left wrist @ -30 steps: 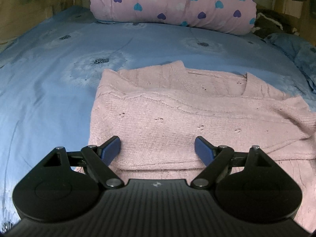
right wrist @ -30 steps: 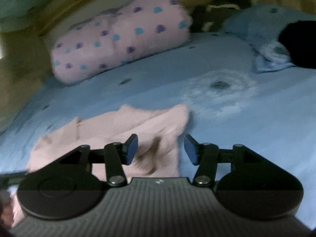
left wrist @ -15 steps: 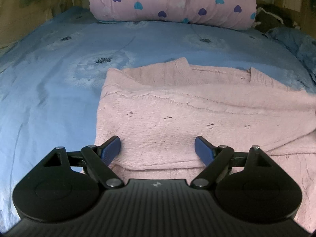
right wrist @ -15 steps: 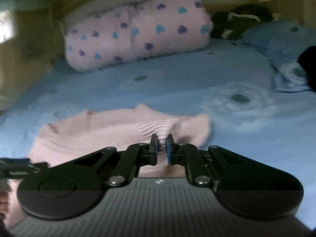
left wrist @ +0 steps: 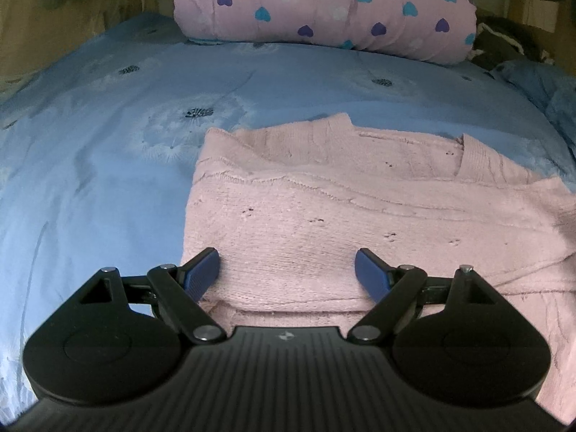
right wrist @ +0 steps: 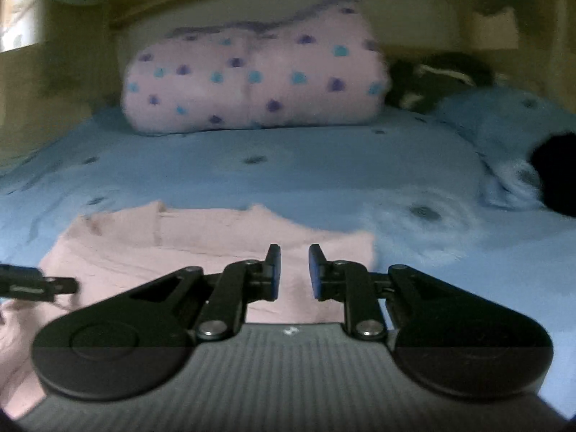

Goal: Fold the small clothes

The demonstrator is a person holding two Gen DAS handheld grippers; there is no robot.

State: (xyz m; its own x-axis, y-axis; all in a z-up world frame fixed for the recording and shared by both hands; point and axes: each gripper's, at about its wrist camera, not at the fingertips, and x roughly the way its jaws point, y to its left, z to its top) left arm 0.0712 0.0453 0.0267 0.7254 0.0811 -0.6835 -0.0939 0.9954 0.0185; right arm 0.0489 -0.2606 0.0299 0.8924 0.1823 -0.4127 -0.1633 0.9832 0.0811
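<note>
A pink knitted sweater lies partly folded on the blue bedsheet, with one layer laid across the body. My left gripper is open wide and empty, low over the sweater's near edge. In the right wrist view the sweater lies flat to the left and ahead. My right gripper is open by a narrow gap with nothing between its pads, just above the sweater's right part. The left gripper's tip shows at the left edge of that view.
A pink rolled quilt with heart prints lies across the head of the bed. A crumpled blue cover and a dark object lie at the right. Dark clothing sits in the back right corner.
My right gripper had pinched a fold of the sweater half a second ago; it has let go and its jaws have parted slightly. The sweater now lies flatter. The left gripper has barely moved.
</note>
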